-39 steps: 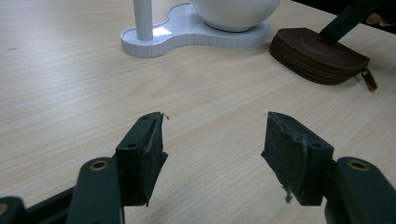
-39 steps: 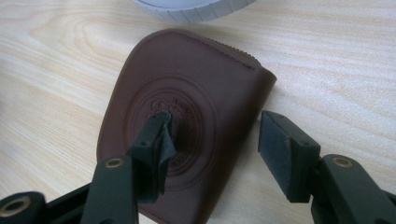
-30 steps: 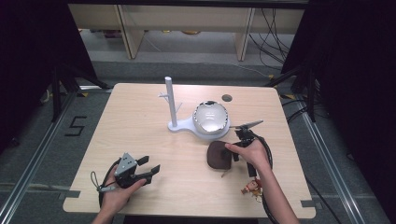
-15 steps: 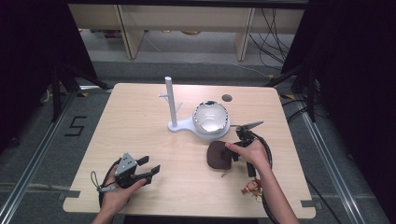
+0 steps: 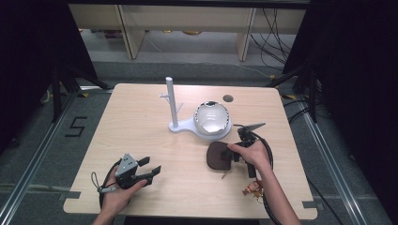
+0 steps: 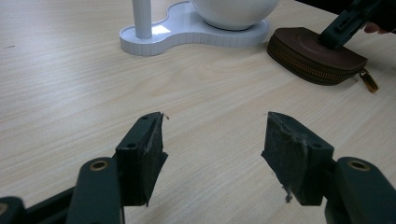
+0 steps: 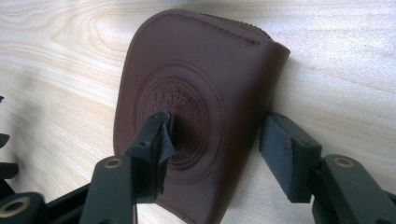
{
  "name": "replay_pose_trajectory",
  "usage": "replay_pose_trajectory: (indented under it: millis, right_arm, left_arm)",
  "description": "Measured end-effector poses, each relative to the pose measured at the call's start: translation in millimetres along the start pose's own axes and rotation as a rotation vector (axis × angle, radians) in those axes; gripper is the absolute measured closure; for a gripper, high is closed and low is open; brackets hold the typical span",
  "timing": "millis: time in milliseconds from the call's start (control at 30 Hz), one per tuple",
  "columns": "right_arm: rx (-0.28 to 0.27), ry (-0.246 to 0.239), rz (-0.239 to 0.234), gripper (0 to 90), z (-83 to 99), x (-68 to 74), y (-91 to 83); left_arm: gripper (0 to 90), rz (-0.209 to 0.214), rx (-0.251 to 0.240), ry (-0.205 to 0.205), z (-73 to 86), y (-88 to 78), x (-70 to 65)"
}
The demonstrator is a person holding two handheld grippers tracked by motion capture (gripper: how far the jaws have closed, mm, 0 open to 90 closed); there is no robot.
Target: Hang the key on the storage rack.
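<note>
A brown leather zip pouch [image 5: 217, 157] lies flat on the table right of centre, its embossed round stamp up [image 7: 196, 60]. My right gripper [image 5: 233, 157] points down at its right part. The jaws have just been closing; one pad rests on the stamped face [image 7: 161, 135] and the other stands just off the pouch's edge [image 7: 285, 149], with a gap left, so the edge is between them without being pinched. My left gripper [image 5: 151, 166] is held at the front left, open over bare wood [image 6: 212, 140], and its view shows the pouch [image 6: 313, 51] farther off.
A white stand [image 5: 180, 126] with an upright post [image 5: 171, 101] and a pale sphere [image 5: 212, 117] sits just behind the pouch. A small figurine [image 5: 253, 189] lies near the front right edge. A dark round hole [image 5: 228, 98] marks the table's far side.
</note>
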State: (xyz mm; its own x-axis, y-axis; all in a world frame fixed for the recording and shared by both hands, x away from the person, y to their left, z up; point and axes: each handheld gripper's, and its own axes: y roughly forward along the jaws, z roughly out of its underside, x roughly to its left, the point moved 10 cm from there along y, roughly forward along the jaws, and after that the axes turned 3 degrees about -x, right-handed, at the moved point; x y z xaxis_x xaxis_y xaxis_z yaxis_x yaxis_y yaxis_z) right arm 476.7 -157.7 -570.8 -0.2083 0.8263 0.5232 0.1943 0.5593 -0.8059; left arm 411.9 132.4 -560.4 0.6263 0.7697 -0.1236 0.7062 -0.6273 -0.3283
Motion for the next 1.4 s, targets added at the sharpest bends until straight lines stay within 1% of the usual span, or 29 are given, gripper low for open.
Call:
replay_pose_trajectory:
  millis: [100,167,233,333,367,467,500,533,567,600,633,667,700,733,767,800,833,867,900,933,967,1000,1067,1100,1133,1167,1200,1267,1400]
  right_arm:
    - [0.001,0.005,-0.001,48.0,-0.4,0.2,0.3]
    - [0.006,0.032,-0.016,52.7,-0.1,2.5,-0.2]
    - [0.007,0.028,-0.031,54.7,0.1,3.3,-0.3]
    - [0.002,0.013,-0.025,59.2,-1.3,3.6,-1.9]
    - [0.002,0.006,-0.036,61.2,-1.5,5.1,-3.2]
    - [0.015,0.004,-0.034,62.1,-0.3,9.9,-6.6]
    - [0.033,0.045,-0.017,62.3,1.8,16.2,-9.3]
    - [0.025,-0.014,-0.011,62.4,0.6,13.7,-9.8]
    - [-0.021,-0.083,0.001,62.5,-3.7,11.1,-8.1]
    - [-0.005,-0.067,0.036,62.5,-1.9,12.0,-10.9]
    - [-0.005,-0.067,0.036,62.5,-1.9,12.0,-10.9]
    - [0.036,0.018,0.029,62.5,4.0,24.7,-15.7]
    - [-0.017,-0.116,0.068,64.3,-1.1,20.9,-20.0]
    - [-0.042,-0.182,0.082,64.2,-3.9,19.4,-20.6]
    - [-0.033,-0.168,0.121,64.3,-1.9,21.0,-24.6]
    - [-0.022,-0.09,0.115,64.4,2.5,31.6,-26.6]
    - [-0.008,-0.156,0.129,64.4,2.2,27.1,-30.4]
    - [-0.008,-0.156,0.129,64.4,2.2,27.1,-30.4]
    - [-0.059,-0.245,0.118,64.4,-3.7,24.4,-31.6]
    - [-0.059,-0.245,0.118,64.4,-3.7,24.4,-31.6]
    - [-0.053,-0.27,0.154,64.3,-2.8,23.2,-36.8]
    - [-0.052,-0.27,0.162,64.3,-2.1,24.0,-38.9]
    - [-0.058,-0.297,0.177,64.3,-2.9,23.1,-42.3]
    - [-0.065,-0.322,0.199,64.2,-3.5,23.2,-48.6]
    - [-0.065,-0.322,0.199,64.2,-3.5,23.2,-48.6]
    - [-0.059,-0.32,0.233,64.2,-2.1,23.8,-54.4]
    - [-0.059,-0.32,0.233,64.2,-2.1,23.8,-54.4]
    - [-0.063,-0.365,0.281,64.0,-3.3,22.2,-61.6]
    - [-0.082,-0.422,0.299,63.8,-5.3,24.2,-66.1]
  left_arm:
    - [36.9,-0.001,0.001,0.002,0.1,-0.1,-0.1]
    - [36.9,-0.011,0.011,0.003,0.8,-0.8,0.3]
    - [36.9,-0.012,0.013,0.003,0.9,-0.9,0.5]
    - [36.9,-0.013,0.013,0.002,0.9,-1.1,0.7]
    - [36.9,-0.001,0.002,0.0,0.1,0.0,0.1]
    - [36.9,-0.001,0.002,0.0,0.2,-0.1,0.2]
    - [36.9,-0.001,0.001,-0.001,0.1,0.0,0.2]
    - [36.9,-0.001,0.001,-0.001,0.1,-0.1,0.2]
    - [36.9,-0.001,0.0,-0.001,0.1,-0.1,0.2]
    - [36.9,-0.001,-0.001,-0.002,0.0,-0.1,0.1]
    - [36.9,-0.001,-0.001,-0.002,0.0,-0.1,0.1]
    - [36.9,-0.001,0.0,-0.002,0.1,-0.2,0.1]
    - [36.9,-0.001,0.002,-0.002,0.2,-0.2,0.2]
    - [36.9,-0.002,0.003,-0.001,0.3,-0.1,0.1]
    - [36.9,-0.011,0.013,0.001,1.0,-0.9,0.6]
    - [36.9,-0.012,0.015,0.002,1.1,-0.9,0.5]
    - [36.9,-0.012,0.015,0.003,1.1,-0.9,0.4]
    - [36.9,-0.012,0.015,0.003,1.1,-0.9,0.4]
    - [36.9,-0.01,0.01,0.001,0.8,-0.7,0.0]
    - [36.9,-0.01,0.01,0.001,0.8,-0.7,0.0]
    - [36.9,-0.012,0.012,0.002,0.9,-0.9,0.4]
    - [36.9,-0.012,0.012,0.002,0.9,-0.9,0.4]
    - [37.0,-0.013,0.015,0.002,1.1,-0.9,0.6]
    - [37.0,-0.013,0.016,0.003,1.2,-0.8,0.4]
    - [37.0,-0.013,0.016,0.003,1.2,-0.8,0.4]
    - [37.0,-0.014,0.012,0.005,1.0,-0.6,0.1]
    - [37.0,-0.014,0.012,0.005,1.0,-0.6,0.1]
    - [37.0,-0.012,0.008,0.004,0.7,-0.8,-0.2]
    - [37.0,-0.012,0.01,0.004,1.0,-1.1,-0.2]
